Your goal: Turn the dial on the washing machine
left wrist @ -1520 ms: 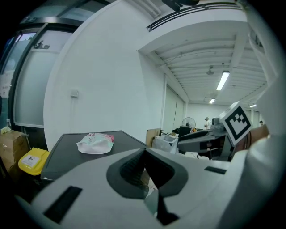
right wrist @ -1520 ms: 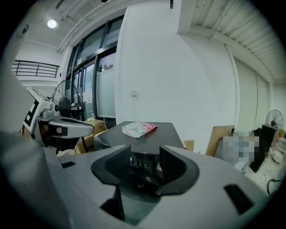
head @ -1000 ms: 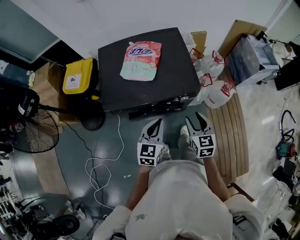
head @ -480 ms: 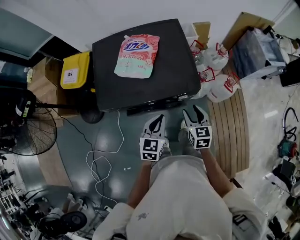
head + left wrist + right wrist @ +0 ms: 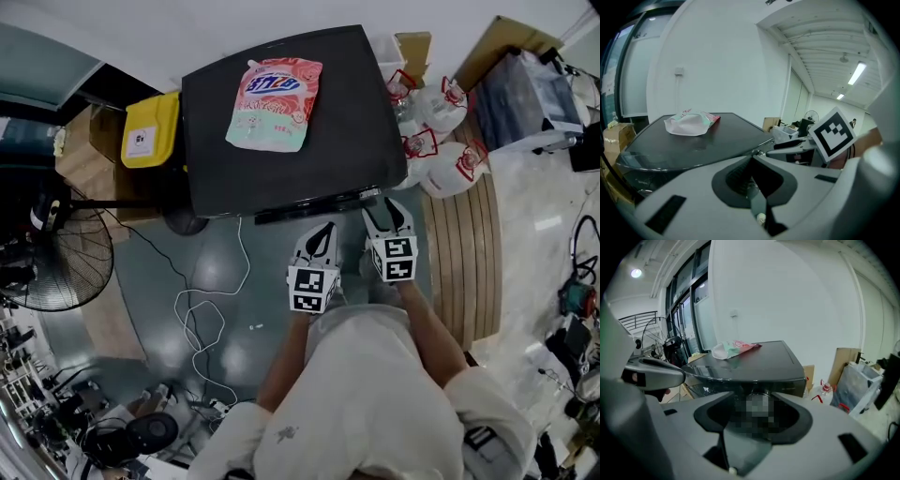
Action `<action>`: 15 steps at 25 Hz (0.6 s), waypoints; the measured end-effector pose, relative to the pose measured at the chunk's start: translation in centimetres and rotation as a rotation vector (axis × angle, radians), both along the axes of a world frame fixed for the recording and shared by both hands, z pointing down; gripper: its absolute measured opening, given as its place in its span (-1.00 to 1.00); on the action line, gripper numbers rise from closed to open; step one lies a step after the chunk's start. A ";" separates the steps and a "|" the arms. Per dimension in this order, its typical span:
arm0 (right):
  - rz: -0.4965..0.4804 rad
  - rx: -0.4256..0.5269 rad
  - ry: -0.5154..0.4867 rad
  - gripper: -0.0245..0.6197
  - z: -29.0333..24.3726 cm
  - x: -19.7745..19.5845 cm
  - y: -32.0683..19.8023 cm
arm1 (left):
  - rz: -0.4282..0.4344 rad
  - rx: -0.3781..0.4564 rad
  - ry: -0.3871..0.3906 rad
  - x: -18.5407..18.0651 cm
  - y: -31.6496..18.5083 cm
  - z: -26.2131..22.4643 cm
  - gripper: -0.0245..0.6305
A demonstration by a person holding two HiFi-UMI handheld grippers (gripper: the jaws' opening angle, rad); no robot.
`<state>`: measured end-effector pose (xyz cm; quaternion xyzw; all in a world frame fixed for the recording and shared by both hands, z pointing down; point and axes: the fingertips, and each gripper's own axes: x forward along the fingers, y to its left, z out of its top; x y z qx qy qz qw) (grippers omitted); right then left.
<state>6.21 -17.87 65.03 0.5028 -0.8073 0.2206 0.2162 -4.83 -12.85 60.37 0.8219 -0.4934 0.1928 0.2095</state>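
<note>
Spread wide, the right hand-held gripper [image 5: 386, 210] faces the dial [image 5: 758, 396] just ahead, seemingly to clasp it; the left hand-held gripper [image 5: 323, 231] hangs clenched, empty.

Both grippers were held low in front of the person, side by side. The left gripper [image 5: 323, 232] had its jaws together. The right gripper [image 5: 384, 210], slightly further forward, had its jaws apart.

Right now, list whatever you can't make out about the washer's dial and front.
- Dial, head view: the camera looks down on the washing machine, front edge-on.
- Dial, right gripper view: a mosaic patch fills the gap between the right gripper and its open jaws.
- Front, left gripper view: mostly behind the left gripper body.
</note>
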 end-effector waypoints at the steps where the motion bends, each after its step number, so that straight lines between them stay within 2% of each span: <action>1: -0.002 -0.007 0.002 -0.15 0.4 -0.1 -0.2 | 0.000 -0.003 0.000 0.1 -0.1 0.2 -0.89; 15: -0.014 -0.092 0.020 -0.04 4.7 -0.2 -1.6 | -0.001 -0.028 -0.017 0.6 -1.2 1.2 -0.89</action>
